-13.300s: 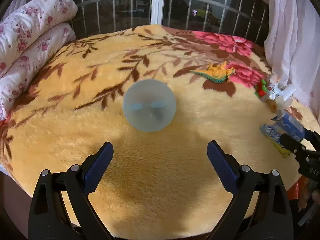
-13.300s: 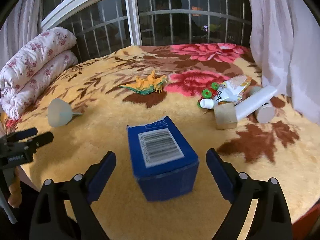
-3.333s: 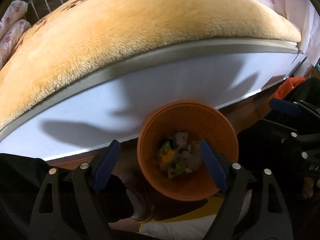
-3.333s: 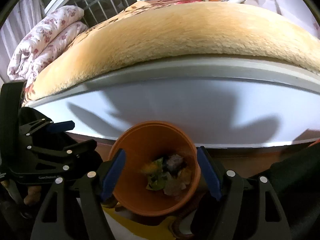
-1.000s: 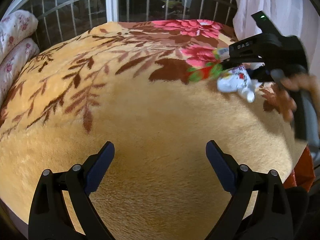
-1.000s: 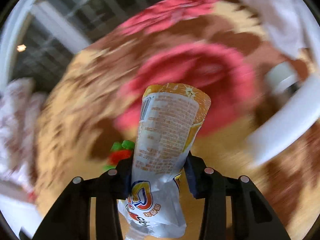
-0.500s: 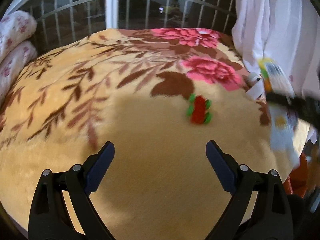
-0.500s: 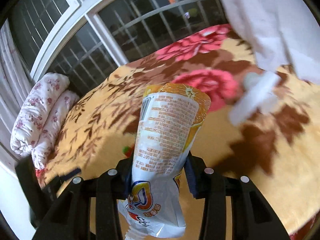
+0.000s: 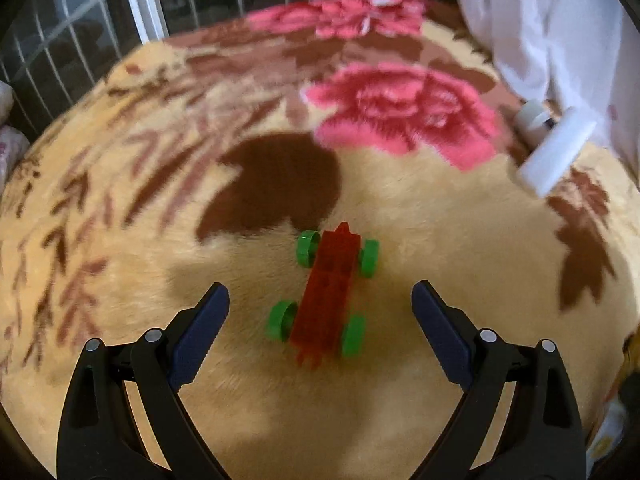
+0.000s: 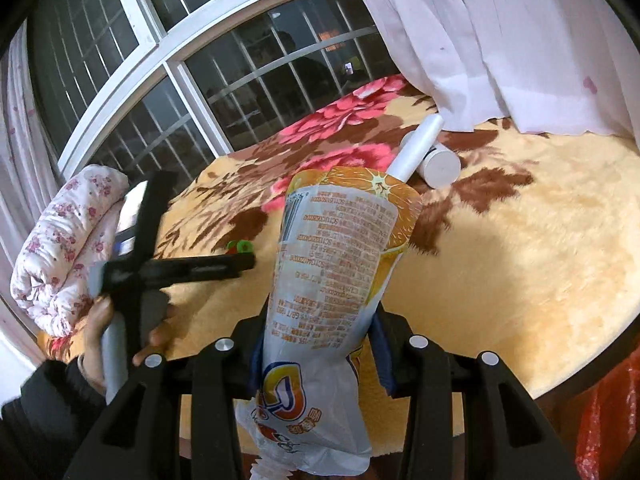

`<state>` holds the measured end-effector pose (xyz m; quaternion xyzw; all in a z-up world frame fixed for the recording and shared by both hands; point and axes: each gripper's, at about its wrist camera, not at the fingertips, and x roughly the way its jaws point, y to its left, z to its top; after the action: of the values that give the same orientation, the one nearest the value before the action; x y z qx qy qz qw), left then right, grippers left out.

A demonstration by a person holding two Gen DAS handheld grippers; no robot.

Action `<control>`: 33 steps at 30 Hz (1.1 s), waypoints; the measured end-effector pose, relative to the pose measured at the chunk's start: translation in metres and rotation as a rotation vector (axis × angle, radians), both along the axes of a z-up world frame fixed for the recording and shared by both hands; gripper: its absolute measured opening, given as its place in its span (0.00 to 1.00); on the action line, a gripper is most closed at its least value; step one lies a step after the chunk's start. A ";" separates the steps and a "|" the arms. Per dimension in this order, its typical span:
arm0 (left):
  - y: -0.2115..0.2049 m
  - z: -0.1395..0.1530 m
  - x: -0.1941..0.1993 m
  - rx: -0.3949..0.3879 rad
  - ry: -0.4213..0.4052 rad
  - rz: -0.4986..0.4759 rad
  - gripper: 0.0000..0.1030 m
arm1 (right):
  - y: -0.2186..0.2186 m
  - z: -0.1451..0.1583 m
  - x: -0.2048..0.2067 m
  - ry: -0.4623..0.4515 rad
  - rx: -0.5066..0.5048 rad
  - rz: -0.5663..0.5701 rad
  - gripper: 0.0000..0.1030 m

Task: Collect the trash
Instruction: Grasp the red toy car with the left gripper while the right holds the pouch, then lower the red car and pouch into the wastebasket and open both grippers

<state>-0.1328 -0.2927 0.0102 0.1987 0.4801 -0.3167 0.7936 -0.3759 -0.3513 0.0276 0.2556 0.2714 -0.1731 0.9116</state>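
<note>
Right gripper [image 10: 316, 354] clamped on the orange juice pouch [image 10: 340, 264], held upright off the blanket [image 10: 520, 264] probably for binning, while left gripper [image 9: 320, 320], jaws spread wide and closing with nothing gripped, hangs over the red toy car [image 9: 330, 296], likely next pick

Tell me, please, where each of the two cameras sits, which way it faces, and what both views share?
Left wrist: sits on the left gripper, looks steeply down at the red toy car on the blanket; only its own closing fingers show, nothing gripped.
Right wrist: sits on the right gripper, faces across the bed to the window; its fingers clamp the juice pouch, and the left gripper's hand shows.
Shared: blanket, white tubes, toy car.
</note>
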 end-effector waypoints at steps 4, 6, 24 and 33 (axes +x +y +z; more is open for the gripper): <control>-0.003 -0.006 0.000 -0.038 0.020 -0.043 0.48 | 0.001 -0.006 -0.001 -0.017 -0.001 0.017 0.41; -0.005 -0.004 -0.008 -0.034 -0.014 -0.066 0.37 | 0.000 -0.006 0.000 -0.038 0.014 0.025 0.41; 0.067 0.045 -0.087 -0.087 -0.217 0.030 0.36 | 0.036 -0.005 -0.007 -0.018 -0.113 0.033 0.42; 0.117 0.055 -0.142 -0.118 -0.216 0.024 0.36 | 0.082 -0.004 -0.030 0.005 -0.120 0.111 0.42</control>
<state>-0.2752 -0.1759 0.0656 0.1790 0.3745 -0.3117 0.8547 -0.4061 -0.2696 0.0233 0.1848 0.2763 -0.1391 0.9328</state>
